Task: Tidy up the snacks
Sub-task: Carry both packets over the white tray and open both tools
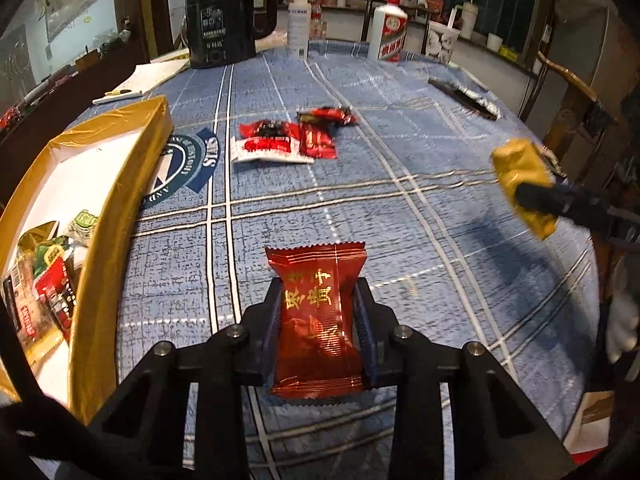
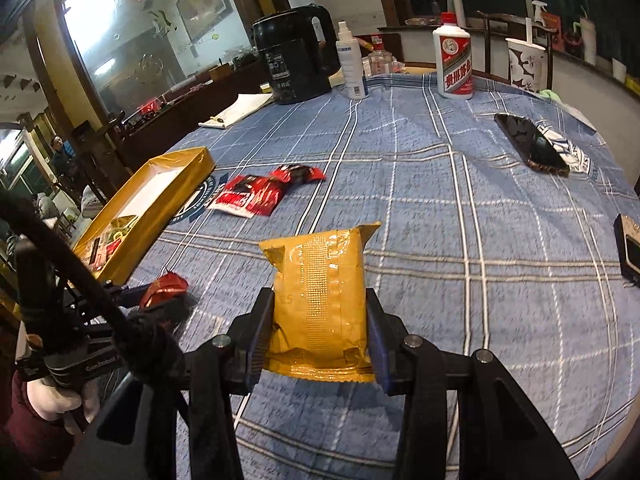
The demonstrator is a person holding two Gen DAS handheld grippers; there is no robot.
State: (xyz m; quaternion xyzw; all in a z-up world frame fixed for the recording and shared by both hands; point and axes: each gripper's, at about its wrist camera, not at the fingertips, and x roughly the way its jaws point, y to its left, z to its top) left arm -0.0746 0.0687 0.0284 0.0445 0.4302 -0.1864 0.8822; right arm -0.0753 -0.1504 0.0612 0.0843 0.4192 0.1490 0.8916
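My left gripper (image 1: 318, 292) is shut on a dark red snack packet (image 1: 316, 320) and holds it above the blue plaid tablecloth. My right gripper (image 2: 320, 300) is shut on a yellow snack packet (image 2: 320, 304); that packet also shows in the left wrist view (image 1: 520, 180), at the right. A gold-rimmed box (image 1: 120, 184) stands at the left with several snack packets (image 1: 52, 280) in it. Three red packets (image 1: 288, 140) lie loose on the cloth beyond my left gripper. The box also shows in the right wrist view (image 2: 160, 200).
At the table's far edge stand a black kettle (image 1: 228, 20), a white spray bottle (image 1: 299, 20), a white liquor bottle (image 1: 387, 32) and a paper cup (image 2: 526, 64). A notepad (image 1: 140, 80) lies far left, a phone (image 2: 530, 144) far right. A wooden chair (image 1: 576, 112) stands right.
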